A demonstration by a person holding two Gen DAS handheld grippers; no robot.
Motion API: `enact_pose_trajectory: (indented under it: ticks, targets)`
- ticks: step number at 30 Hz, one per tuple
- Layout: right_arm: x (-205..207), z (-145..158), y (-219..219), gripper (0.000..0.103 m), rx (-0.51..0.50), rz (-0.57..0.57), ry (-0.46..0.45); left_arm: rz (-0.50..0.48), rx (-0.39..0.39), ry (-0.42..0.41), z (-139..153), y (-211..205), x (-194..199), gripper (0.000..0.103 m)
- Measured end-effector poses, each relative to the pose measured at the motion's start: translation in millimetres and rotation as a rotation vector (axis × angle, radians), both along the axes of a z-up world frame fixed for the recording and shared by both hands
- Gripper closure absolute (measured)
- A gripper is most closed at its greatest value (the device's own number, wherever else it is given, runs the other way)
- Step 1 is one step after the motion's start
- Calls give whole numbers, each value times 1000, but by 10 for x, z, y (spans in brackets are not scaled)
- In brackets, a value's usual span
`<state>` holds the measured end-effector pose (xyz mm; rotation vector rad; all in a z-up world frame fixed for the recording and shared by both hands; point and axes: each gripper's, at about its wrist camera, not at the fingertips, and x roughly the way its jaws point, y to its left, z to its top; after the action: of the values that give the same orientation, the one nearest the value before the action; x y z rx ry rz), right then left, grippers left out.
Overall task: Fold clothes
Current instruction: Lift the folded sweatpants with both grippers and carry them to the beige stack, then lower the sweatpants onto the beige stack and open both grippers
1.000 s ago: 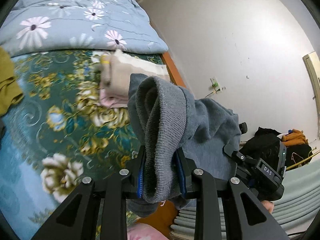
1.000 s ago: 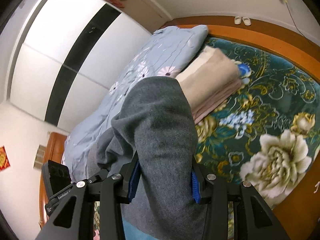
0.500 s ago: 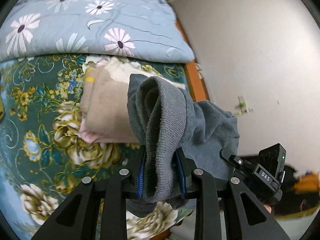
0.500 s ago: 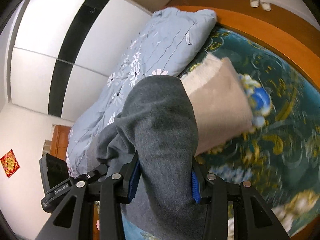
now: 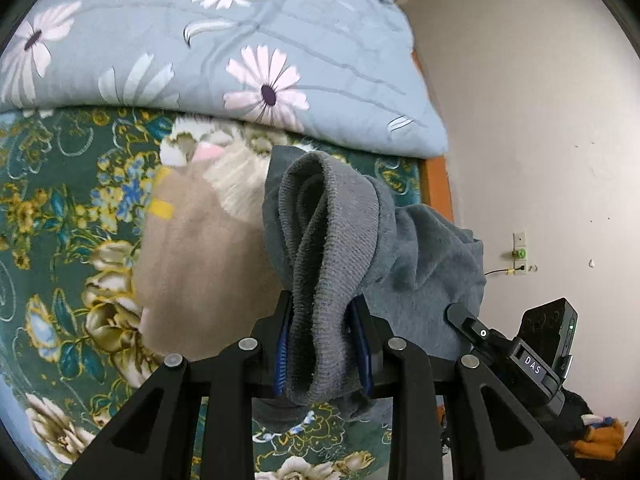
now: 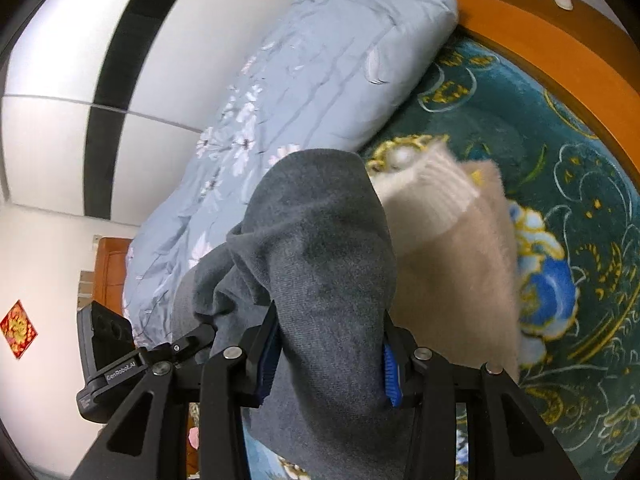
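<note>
Above one beige folded garment, two hand-held grippers — left, right — each pinch one grey garment.

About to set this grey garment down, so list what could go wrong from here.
1. The grey garment hangs bunched between both grippers; it may land creased and undo its fold.
2. The folded beige sweater lies just beyond it on the bedspread; dragging across could knock it askew.
3. The blue quilt sits close behind, and the garment might catch on it.

The right gripper, seen from the left wrist, carries a small label reading "DAS". The left gripper (seen from the right wrist) bears what seems to read "GenRobot.AI".
</note>
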<state>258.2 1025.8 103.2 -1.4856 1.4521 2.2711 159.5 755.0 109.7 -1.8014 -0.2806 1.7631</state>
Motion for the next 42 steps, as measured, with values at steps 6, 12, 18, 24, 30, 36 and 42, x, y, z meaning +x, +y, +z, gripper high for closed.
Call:
enact_pose_trajectory:
  ticks: [6, 12, 18, 24, 30, 36, 42]
  targets:
    - [-112, -607, 167, 57, -29, -29, -102, 28, -69, -87, -664, -53, -80, 73]
    - [-157, -679, 145, 52, -15, -3, -79, 72, -20, -112, -646, -271, -39, 67]
    - [-166, -98, 151, 52, 202, 3, 0, 47, 6, 60, -124, -321, 139, 65]
    - [-454, -165, -88, 51, 158, 118, 86, -112, 32, 100, -139, 104, 424, 64]
    - [-719, -771, 90, 53, 100, 89, -111, -48, -67, -3, -658, 201, 354, 64]
    - [-714, -543, 98, 53, 105, 99, -64, -80, -58, 47, -364, 153, 413, 64]
    - [-135, -14, -288, 53, 186, 148, 62, -85, -19, 117, -180, -115, 608, 64]
